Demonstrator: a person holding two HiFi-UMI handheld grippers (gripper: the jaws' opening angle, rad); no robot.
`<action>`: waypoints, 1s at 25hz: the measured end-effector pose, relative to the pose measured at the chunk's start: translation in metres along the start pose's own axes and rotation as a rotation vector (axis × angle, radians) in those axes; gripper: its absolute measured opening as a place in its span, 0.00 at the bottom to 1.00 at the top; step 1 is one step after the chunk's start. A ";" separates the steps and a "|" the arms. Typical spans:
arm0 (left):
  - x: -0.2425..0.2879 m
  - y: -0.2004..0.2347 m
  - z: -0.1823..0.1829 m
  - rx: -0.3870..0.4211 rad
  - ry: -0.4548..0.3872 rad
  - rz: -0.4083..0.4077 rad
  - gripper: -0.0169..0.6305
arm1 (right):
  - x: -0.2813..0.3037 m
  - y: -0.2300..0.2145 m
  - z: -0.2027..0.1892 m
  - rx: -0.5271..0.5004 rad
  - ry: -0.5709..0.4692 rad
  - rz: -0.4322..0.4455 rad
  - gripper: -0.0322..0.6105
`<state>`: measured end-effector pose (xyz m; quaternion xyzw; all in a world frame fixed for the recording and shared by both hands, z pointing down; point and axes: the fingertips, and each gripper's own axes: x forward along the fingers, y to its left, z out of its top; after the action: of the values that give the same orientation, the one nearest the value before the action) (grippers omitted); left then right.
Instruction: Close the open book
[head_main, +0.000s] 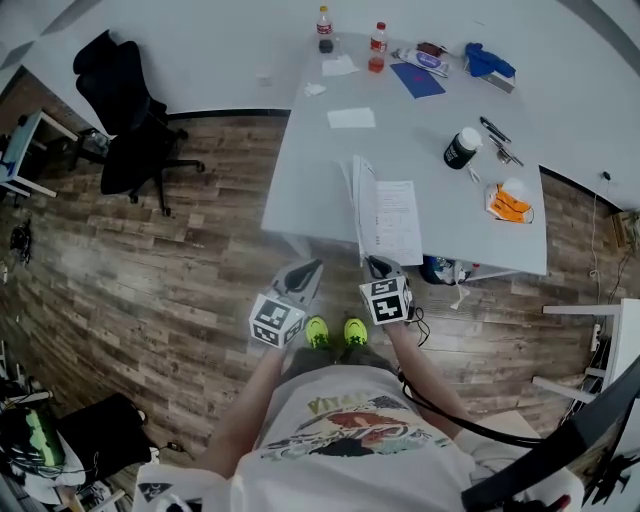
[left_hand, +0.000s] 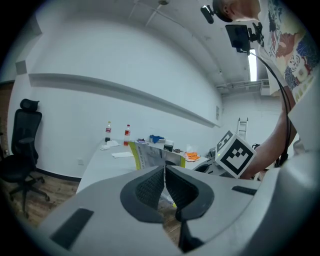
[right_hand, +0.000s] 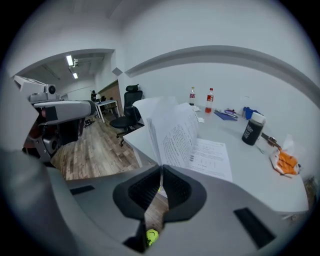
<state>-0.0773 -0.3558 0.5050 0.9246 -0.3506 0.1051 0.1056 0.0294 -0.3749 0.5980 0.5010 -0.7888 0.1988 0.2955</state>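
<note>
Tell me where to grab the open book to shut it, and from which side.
Probably the book's standing left half, at its near edge, coming from the near side of the table. It stands almost upright, its thin edge facing you; the right-hand page lies flat, offering no pinch. The right hand-held gripper, jaws together, is closest.

The book's (head_main: 388, 215) pages were matt printed paper — the table (head_main: 420, 130) under it smooth and matt. The floor (head_main: 150, 270) was grained wood planking; my right gripper's (right_hand: 161, 169) pads (right_hand: 143, 189) were ribbed and matt — its shell smooth plastic.
</note>
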 end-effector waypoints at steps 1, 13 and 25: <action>0.003 -0.003 0.001 0.002 -0.001 -0.003 0.05 | -0.001 -0.003 -0.001 0.005 -0.001 0.001 0.10; 0.039 -0.028 0.005 0.025 0.001 0.001 0.05 | -0.010 -0.037 -0.021 0.104 -0.001 0.038 0.10; 0.080 -0.043 -0.002 0.005 0.026 0.004 0.05 | -0.005 -0.076 -0.045 0.221 0.031 0.087 0.10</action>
<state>0.0101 -0.3735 0.5229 0.9227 -0.3507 0.1181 0.1078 0.1116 -0.3761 0.6292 0.4927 -0.7784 0.3049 0.2416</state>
